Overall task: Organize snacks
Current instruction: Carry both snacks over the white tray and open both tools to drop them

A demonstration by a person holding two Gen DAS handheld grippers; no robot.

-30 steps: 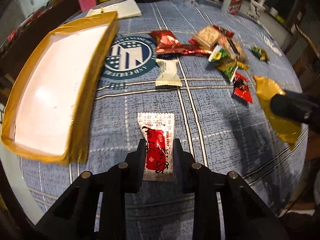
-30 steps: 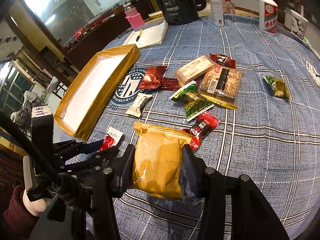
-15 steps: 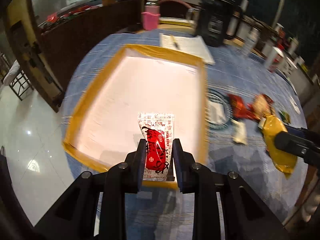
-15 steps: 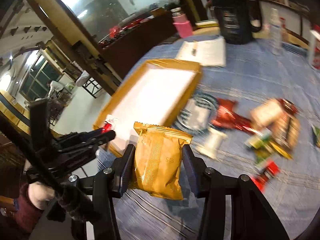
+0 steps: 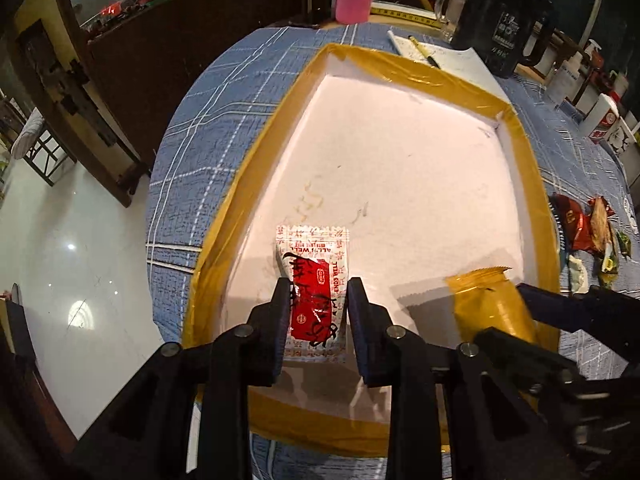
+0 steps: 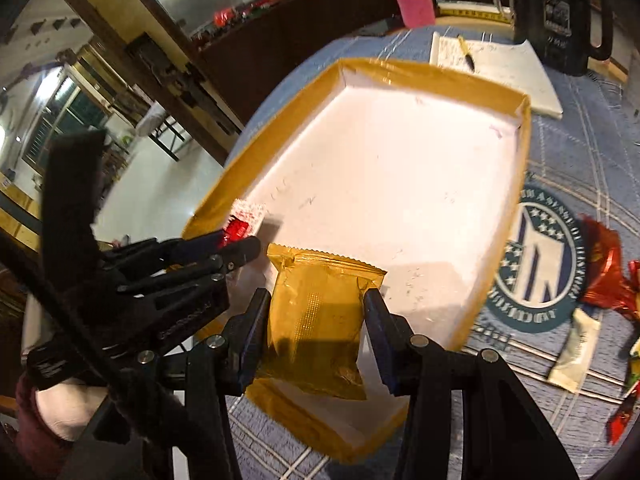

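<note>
My left gripper (image 5: 316, 300) is shut on a red-and-white snack packet (image 5: 314, 292) and holds it over the near end of a shallow white tray with a yellow taped rim (image 5: 520, 152). My right gripper (image 6: 318, 312) is shut on a yellow snack bag (image 6: 320, 320) and holds it over the same near end of the tray (image 6: 512, 208). The yellow bag (image 5: 488, 304) shows at the right in the left wrist view. The left gripper with its packet (image 6: 242, 228) shows at the left in the right wrist view. The tray's floor is bare.
Several loose snacks (image 6: 600, 272) lie on the blue plaid tablecloth right of the tray, near a round printed emblem (image 6: 536, 256). A notebook with a pen (image 6: 496, 60), a black jug (image 6: 560, 12) and a pink cup (image 6: 414, 4) stand beyond the tray. The table edge (image 5: 160, 200) runs left of the tray.
Both grippers have lifted their packets off the tablecloth and swung left, and now hang over the near end of the tray. Both stay shut on their packets.
</note>
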